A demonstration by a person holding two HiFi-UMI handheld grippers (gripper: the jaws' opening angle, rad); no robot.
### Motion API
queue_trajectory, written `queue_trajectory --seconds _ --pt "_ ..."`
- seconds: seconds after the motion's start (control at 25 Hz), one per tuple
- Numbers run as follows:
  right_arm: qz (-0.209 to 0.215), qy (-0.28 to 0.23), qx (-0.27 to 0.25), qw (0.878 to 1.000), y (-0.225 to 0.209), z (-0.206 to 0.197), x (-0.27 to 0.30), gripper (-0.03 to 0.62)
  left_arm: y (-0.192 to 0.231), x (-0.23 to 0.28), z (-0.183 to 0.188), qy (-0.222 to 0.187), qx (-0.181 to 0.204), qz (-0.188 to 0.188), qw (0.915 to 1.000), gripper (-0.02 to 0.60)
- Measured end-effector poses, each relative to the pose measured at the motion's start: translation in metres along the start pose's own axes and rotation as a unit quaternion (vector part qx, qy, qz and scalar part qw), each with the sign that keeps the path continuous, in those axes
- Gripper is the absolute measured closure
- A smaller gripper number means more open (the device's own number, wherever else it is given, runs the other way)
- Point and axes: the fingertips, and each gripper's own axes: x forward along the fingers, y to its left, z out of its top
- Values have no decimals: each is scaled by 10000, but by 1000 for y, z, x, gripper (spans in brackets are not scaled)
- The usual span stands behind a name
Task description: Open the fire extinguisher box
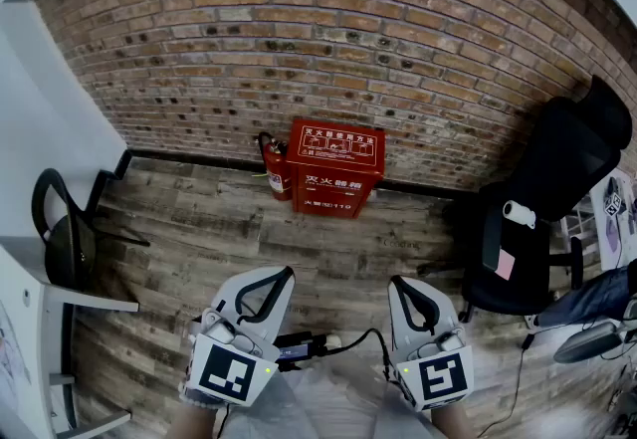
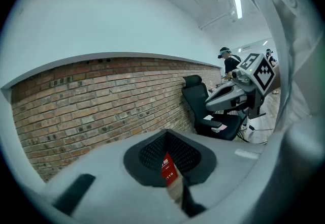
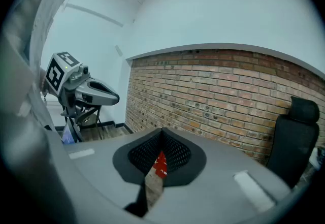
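1. Head view: the red fire extinguisher box (image 1: 336, 168) stood closed on the wooden floor (image 1: 199, 218) against the brick wall (image 1: 299, 19), with an extinguisher (image 1: 275, 170) just beside it. The left gripper (image 1: 273, 286) and right gripper (image 1: 409, 294) were well apart from it.
2. Left gripper view: the jaws met, holding nothing; the box showed far beyond them.
3. Right gripper view: the jaws were pressed together, empty, and pointed at the distant box.

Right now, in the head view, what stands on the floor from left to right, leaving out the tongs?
Along the floor: black chair → fire extinguisher → red fire extinguisher box → black office chair.
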Motion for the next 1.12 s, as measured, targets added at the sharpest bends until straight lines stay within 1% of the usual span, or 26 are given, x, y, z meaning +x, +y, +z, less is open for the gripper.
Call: queue_trajectory --seconds 0.76,1.12 --pt "38 31 -54 10000 2 -2 1 589 0 0 -1 12 76 -9 10000 581" --pt "-99 94 33 9999 2 -3 0 589 4 -4 -2 -49 71 -21 10000 583"
